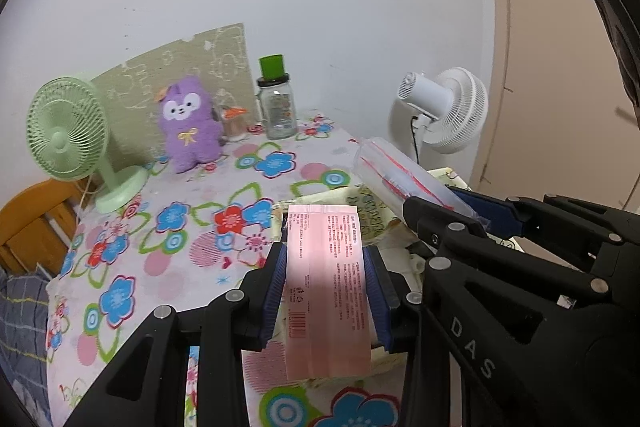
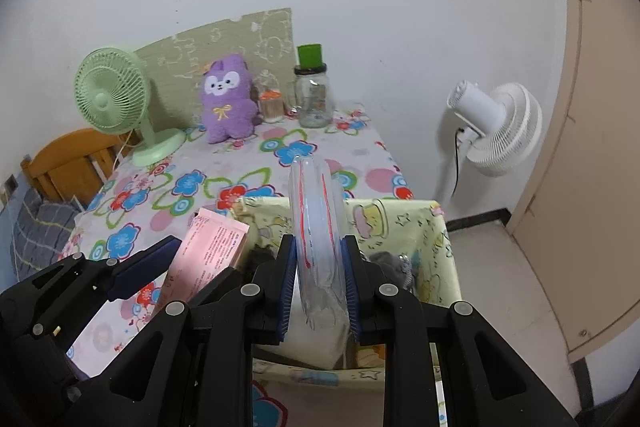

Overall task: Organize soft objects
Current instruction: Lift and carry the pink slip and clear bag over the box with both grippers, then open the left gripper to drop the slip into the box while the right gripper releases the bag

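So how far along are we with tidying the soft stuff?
Midway, it seems. Done: dark items already lie in the fabric bin. In hand: the left gripper is shut on a pink packet, the right gripper on a clear zip bag, both over the bin. Left: the purple plush toy sits by the wall.

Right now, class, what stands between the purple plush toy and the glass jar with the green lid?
A small clear container with an orange top, clearest in the right wrist view, between plush toy and jar.

right gripper (image 2: 320, 281) clamping clear zip bag (image 2: 318, 223), above yellow fabric bin (image 2: 416, 227); pink packet (image 2: 212, 247) alongside
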`<state>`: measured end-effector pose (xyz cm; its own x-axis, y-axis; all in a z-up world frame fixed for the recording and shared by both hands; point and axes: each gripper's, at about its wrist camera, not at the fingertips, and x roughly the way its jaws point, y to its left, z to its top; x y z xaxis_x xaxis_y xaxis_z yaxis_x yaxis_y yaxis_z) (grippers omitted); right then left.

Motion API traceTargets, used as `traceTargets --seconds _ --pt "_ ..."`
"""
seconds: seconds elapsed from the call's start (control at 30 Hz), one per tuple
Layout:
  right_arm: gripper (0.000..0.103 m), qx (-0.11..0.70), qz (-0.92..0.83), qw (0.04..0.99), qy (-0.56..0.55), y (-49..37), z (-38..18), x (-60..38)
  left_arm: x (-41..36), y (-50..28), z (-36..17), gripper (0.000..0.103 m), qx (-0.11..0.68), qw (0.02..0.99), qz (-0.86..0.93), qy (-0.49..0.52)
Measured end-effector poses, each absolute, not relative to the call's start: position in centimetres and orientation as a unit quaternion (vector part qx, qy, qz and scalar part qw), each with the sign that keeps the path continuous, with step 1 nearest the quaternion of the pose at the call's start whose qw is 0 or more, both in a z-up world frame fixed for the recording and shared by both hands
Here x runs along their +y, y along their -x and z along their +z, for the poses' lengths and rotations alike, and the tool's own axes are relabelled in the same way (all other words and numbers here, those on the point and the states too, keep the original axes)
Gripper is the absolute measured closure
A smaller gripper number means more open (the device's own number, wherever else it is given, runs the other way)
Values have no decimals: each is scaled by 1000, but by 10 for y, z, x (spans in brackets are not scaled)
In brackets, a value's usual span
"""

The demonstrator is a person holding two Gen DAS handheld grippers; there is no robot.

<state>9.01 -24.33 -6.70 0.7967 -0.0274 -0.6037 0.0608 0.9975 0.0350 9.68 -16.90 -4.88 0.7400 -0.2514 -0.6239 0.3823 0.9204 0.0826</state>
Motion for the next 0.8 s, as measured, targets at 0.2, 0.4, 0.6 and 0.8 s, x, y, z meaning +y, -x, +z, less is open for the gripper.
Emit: traceTargets --seconds 0.2,0.4,0.6,0.8 --pt "78 327 -33 944 -39 -95 -75 -259 -183 -108 -56 64 323 920 -187 -117" --pt "78 340 -37 939 -43 -99 -82 -269 -190 -120 -65 62 330 916 -191 -120" --pt "78 350 -39 935 -50 -105 -90 -275 -192 -128 -73 45 342 911 -193 -124" --pt "77 357 -32 932 -53 -110 -97 -275 -186 -131 -77 26 353 909 -183 -127"
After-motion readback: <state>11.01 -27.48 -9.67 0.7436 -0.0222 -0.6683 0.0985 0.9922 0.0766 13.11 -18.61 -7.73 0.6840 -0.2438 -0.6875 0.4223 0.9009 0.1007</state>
